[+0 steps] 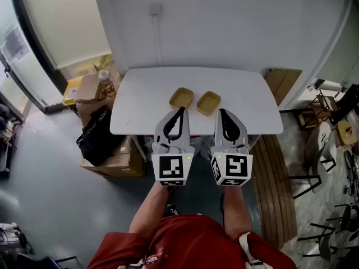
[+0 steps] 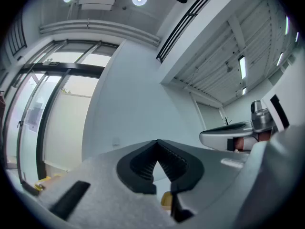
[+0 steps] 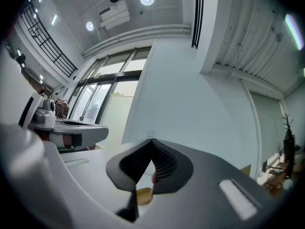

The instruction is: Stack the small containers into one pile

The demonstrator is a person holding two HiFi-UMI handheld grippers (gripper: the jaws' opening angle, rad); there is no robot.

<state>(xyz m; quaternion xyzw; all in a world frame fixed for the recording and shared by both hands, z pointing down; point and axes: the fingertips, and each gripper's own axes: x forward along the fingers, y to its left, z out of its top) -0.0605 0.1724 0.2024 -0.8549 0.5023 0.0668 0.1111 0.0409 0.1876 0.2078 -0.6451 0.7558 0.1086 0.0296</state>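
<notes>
2 shallow tan trays, the left container (image 1: 181,98) and the right container (image 1: 208,102), sit side by side but apart on the white surface (image 1: 140,94), just beyond the left gripper (image 1: 180,111) and right gripper (image 1: 221,112), both with fingers closed on nothing — judged light, thin-walled and easily crushed, so best pinched gently at a rim.

White counter (image 1: 146,94): smooth top, matt with a faint sheen. Both small containers (image 1: 181,98): tan, dull, fibrous-looking, like moulded paper pulp. Shells of left tool (image 1: 180,110) and right tool (image 1: 220,111): pale grey matt plastic; inner pads (image 2: 174,163) black, ribbed, rubbery. Left of the counter, cardboard boxes (image 1: 112,162): plain brown card; black bag (image 1: 98,136): cloth, slight gloss. Grey floor (image 1: 50,189): smooth, reflective. At right, slatted bench (image 1: 275,189): brown wood. Near, red shirt (image 1: 185,240): soft cloth.
</notes>
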